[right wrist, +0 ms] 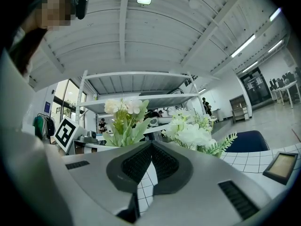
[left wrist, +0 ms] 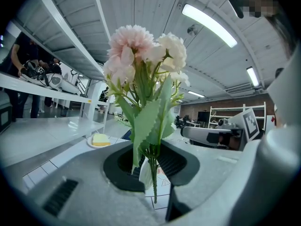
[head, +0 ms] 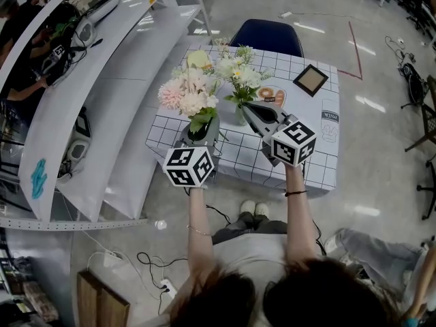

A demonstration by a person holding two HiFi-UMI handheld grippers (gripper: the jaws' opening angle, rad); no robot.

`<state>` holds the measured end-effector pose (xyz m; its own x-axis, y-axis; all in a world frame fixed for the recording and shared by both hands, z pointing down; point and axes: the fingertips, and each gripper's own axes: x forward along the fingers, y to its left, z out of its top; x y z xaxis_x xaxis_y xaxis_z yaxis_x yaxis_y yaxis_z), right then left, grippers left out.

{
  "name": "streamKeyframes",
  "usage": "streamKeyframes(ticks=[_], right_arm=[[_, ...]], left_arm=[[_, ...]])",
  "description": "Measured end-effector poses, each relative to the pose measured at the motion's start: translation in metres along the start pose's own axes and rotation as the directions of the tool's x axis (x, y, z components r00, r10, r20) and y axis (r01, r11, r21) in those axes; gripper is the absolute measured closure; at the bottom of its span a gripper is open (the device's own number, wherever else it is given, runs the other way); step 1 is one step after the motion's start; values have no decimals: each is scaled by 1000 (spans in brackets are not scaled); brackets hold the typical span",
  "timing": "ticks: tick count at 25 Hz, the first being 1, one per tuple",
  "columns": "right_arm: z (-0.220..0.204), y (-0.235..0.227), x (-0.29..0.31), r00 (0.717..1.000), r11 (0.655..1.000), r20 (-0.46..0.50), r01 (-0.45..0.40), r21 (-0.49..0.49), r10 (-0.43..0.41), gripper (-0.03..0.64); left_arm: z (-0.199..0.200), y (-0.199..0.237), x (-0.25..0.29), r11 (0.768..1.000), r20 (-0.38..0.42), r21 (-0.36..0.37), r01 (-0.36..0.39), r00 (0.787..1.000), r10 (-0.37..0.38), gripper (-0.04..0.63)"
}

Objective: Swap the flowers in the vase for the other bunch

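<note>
1. The table, covered in a white grid-patterned cloth, is standing in the middle of the floor. A dark blue chair is sitting at its far side.
2. The left gripper is hovering over the near left part of the table. Its jaws are clamping the green stems of the pink bunch.
3. The right gripper is pointing across the table with its jaws pressed together and nothing between them. Its tips are sitting just beside the vase, on the near right side.
4. The pink bunch is standing upright in the left gripper, clear of the cloth and just left of the white bunch.
5. The white bunch is standing in the vase, near the middle of the table.
6. A picture frame is lying flat at the far right.
7. A plate carrying something pale yellow is sitting at the far left.
</note>
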<state>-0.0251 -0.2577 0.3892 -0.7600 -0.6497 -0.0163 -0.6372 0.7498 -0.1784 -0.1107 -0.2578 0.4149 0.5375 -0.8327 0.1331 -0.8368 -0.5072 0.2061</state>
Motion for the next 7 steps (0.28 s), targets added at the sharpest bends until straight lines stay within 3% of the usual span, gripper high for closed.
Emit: streamKeyframes(ticks=[7], right_arm=[[0, 0, -1, 1000, 1000, 1, 0, -3, 0, 609]], left_arm=[[2, 0, 0, 1000, 6, 3, 2, 1000, -2, 522]])
